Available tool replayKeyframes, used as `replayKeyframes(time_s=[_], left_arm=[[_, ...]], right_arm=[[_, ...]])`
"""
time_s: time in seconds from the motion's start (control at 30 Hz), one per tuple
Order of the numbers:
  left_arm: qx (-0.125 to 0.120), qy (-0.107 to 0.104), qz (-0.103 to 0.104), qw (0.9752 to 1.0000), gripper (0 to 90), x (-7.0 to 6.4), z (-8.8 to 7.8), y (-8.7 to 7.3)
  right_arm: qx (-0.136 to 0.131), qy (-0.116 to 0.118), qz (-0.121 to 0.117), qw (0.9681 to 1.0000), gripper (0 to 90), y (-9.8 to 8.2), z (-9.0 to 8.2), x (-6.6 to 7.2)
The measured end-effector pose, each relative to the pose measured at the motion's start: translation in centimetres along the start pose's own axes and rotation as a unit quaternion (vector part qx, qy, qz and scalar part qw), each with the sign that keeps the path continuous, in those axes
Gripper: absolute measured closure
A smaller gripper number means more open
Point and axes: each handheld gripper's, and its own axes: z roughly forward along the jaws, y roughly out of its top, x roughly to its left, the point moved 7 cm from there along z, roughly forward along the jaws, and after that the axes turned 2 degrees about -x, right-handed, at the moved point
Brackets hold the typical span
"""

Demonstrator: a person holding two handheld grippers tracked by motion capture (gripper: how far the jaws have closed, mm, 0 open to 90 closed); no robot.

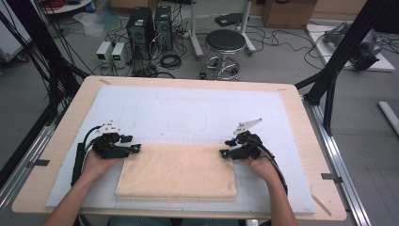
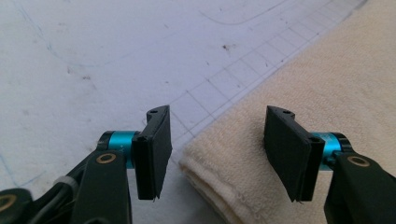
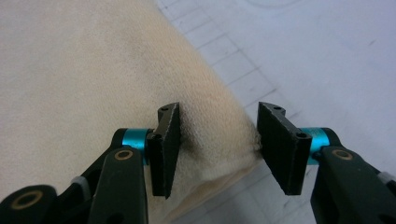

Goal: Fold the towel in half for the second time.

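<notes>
Towel [image 1: 176, 172]: lying folded and flat on the white mat [image 1: 188, 108], at the near middle of the table [image 1: 66, 122].
Left gripper [image 1: 136, 149]: sitting at the towel's far left corner, fingers [image 2: 156, 149] standing apart with the corner [image 2: 205, 163] between them, not pressing on it.
Right gripper [image 1: 222, 153]: sitting at the towel's far right corner, fingers [image 3: 168, 147] standing apart astride the cloth edge, not clamping it.
Hands: one gripping each gripper from behind.

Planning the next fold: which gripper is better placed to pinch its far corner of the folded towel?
Right, narrowly. The right gripper has its fingers either side of the towel corner; the left gripper straddles its corner's edge, one finger over the mat.
</notes>
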Motion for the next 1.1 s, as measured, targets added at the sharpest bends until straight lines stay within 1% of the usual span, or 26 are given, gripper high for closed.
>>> replayKeyframes(time_s=[0.03,0.1,0.13,0.17,0.23,0.3,0.33,0.4,0.47,0.5,0.53,0.6,0.67,0.73,0.77,0.8,0.83,0.87,0.9,0.93,0.97,1.0,1.03,1.1], left_arm=[[0.003,0.0,0.002,1.0,39.8,0.0,0.1,-0.1],[0.011,-0.007,0.0,0.9999,39.8,-0.1,0.3,-0.3],[0.008,-0.013,-0.003,0.9999,41.3,-0.3,0.3,-0.4],[0.009,-0.017,-0.002,0.9998,43.9,-0.3,0.2,-0.5],[0.007,-0.032,-0.017,0.9993,47.2,-0.3,0.1,-0.8],[0.006,-0.047,-0.039,0.9981,49.2,-0.1,0.0,-1.1],[0.004,-0.051,-0.042,0.9978,50.8,0.0,0.0,-1.1],[0.006,-0.054,-0.033,0.9979,59.1,-0.3,0.0,-1.1],[0.007,-0.05,-0.016,0.9986,66.5,-0.6,0.0,-1.1],[0.007,-0.045,-0.007,0.9989,69.3,-0.7,0.0,-1.0],[0.009,-0.04,0.002,0.9992,70.9,-0.8,-0.1,-1.0],[0.007,-0.031,0.012,0.9994,73.4,-1.0,-0.2,-0.9],[0.002,-0.019,0.015,0.9997,75.1,-1.2,-0.2,-0.6],[-0.007,-0.003,0.024,0.9997,75.9,-1.4,-0.3,0.0],[-0.01,0.002,0.026,0.9996,76.2,-1.3,-0.3,0.4],[-0.019,0.007,0.024,0.9995,76.4,-1.3,-0.3,0.8],[-0.027,0.01,0.023,0.9993,76.4,-1.2,-0.2,1.3],[-0.029,0.017,0.025,0.9991,76.4,-1.1,-0.1,1.7],[-0.038,0.027,0.022,0.9987,76.4,-1.0,0.2,2.3],[-0.037,0.033,0.022,0.9985,76.4,-0.8,0.4,2.7],[-0.042,0.039,0.021,0.9982,76.4,-0.6,0.7,3.2],[-0.04,0.044,0.019,0.9981,76.3,-0.3,1.0,3.7],[-0.047,0.049,0.015,0.9976,76.3,0.0,1.4,4.2],[-0.048,0.055,0.006,0.9973,76.3,0.6,2.1,5.0]], right_arm=[[0.002,0.003,0.006,1.0,50.5,-0.1,-0.1,0.0],[0.0,0.006,0.004,1.0,52.6,-0.2,-0.1,0.0],[0.001,0.006,0.004,1.0,53.7,-0.2,-0.1,0.1],[0.002,0.005,0.004,1.0,55.5,-0.2,-0.1,0.1],[0.002,0.008,0.006,0.9999,57.5,-0.3,-0.1,0.2],[0.002,0.01,0.01,0.9999,61.0,-0.3,-0.1,0.1],[0.002,0.014,0.011,0.9998,63.8,-0.3,-0.1,0.2],[0.003,0.018,0.011,0.9998,70.9,-0.4,-0.2,0.3],[0.005,0.019,0.005,0.9998,74.8,-0.4,-0.3,0.6],[0.004,0.018,0.0,0.9998,76.1,-0.4,-0.3,0.7],[0.004,0.018,0.001,0.9998,76.7,-0.4,-0.4,0.8],[-0.005,0.01,-0.01,0.9999,77.6,-0.5,-0.7,1.1],[-0.012,0.011,-0.006,0.9998,78.1,-0.5,-1.0,1.2],[-0.013,0.004,-0.012,0.9998,78.2,-0.3,-1.3,1.3],[-0.013,0.001,-0.019,0.9997,78.3,-0.2,-1.4,1.2],[-0.013,0.002,-0.018,0.9998,78.4,-0.1,-1.5,1.1],[-0.013,0.003,-0.01,0.9999,78.4,0.0,-1.7,0.9],[-0.019,-0.002,-0.007,0.9998,78.4,0.2,-1.8,0.6],[-0.022,-0.012,-0.008,0.9997,78.4,0.5,-2.1,0.2],[-0.023,-0.022,-0.009,0.9994,78.4,0.9,-2.2,-0.1],[-0.026,-0.033,-0.011,0.9991,78.4,1.3,-2.4,-0.4],[-0.024,-0.041,-0.009,0.9989,78.4,1.7,-2.5,-0.7],[-0.023,-0.049,-0.01,0.9985,78.3,2.0,-2.6,-1.1],[-0.025,-0.063,-0.008,0.9976,78.3,2.8,-2.7,-2.0]])
